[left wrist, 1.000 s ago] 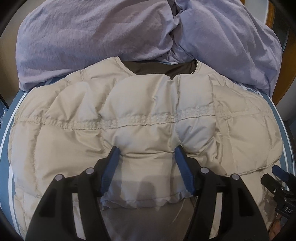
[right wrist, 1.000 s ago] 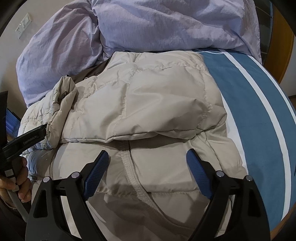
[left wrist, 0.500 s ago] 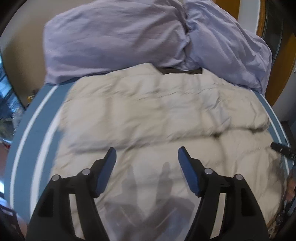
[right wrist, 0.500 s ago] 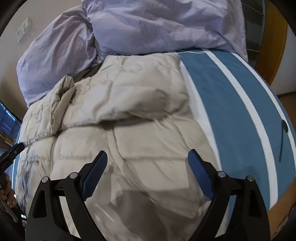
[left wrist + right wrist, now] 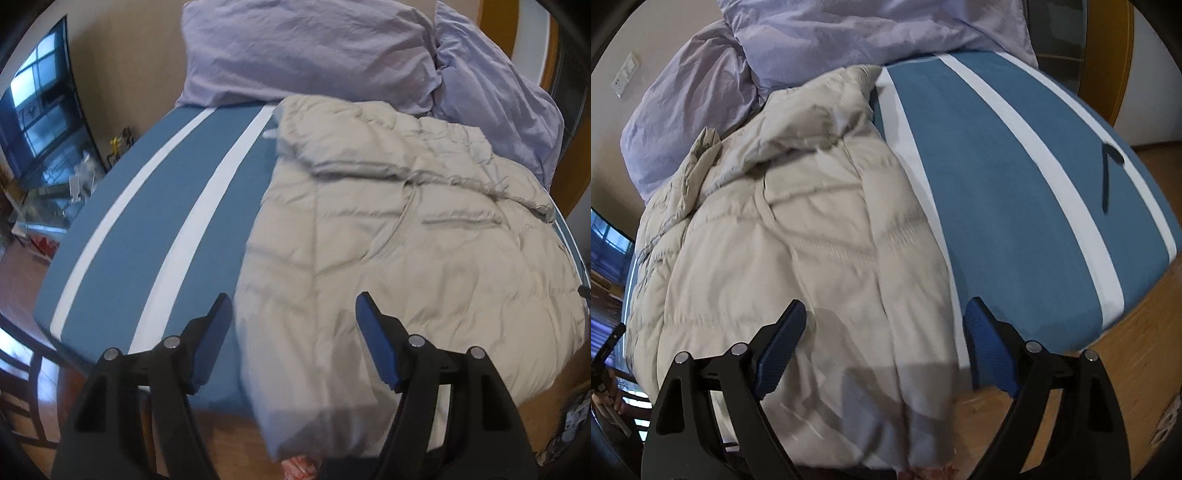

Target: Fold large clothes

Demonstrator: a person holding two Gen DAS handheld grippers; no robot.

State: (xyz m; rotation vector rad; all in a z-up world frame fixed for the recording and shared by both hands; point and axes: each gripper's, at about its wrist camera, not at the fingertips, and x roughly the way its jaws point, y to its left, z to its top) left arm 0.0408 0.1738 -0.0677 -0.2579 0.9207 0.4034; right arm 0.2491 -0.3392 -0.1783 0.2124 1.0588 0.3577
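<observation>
A beige quilted puffer jacket point(image 5: 406, 240) lies flat on the blue bed with white stripes point(image 5: 166, 221), its collar toward the pillows and its sleeves folded in over the body. My left gripper point(image 5: 293, 299) hangs open above the jacket's near left hem corner, with no cloth between its blue pads. In the right wrist view the same jacket point(image 5: 794, 240) fills the left half. My right gripper point(image 5: 886, 302) is open above the near right hem edge, one pad over the jacket and one over the bed point(image 5: 1015, 184). The hem droops over the bed's front edge.
A crumpled lilac duvet point(image 5: 314, 48) and pillows point(image 5: 849, 33) are heaped at the head of the bed. A thin black pen-like object point(image 5: 1106, 177) lies on the bed's right side. Wooden floor point(image 5: 1108, 369) shows below the front edge, and a dark screen point(image 5: 37, 110) stands at far left.
The left gripper has let go of the puffed fold at the jacket's middle and swung left to the hem corner. The right gripper has shifted right toward the jacket's edge. Both have drawn back.
</observation>
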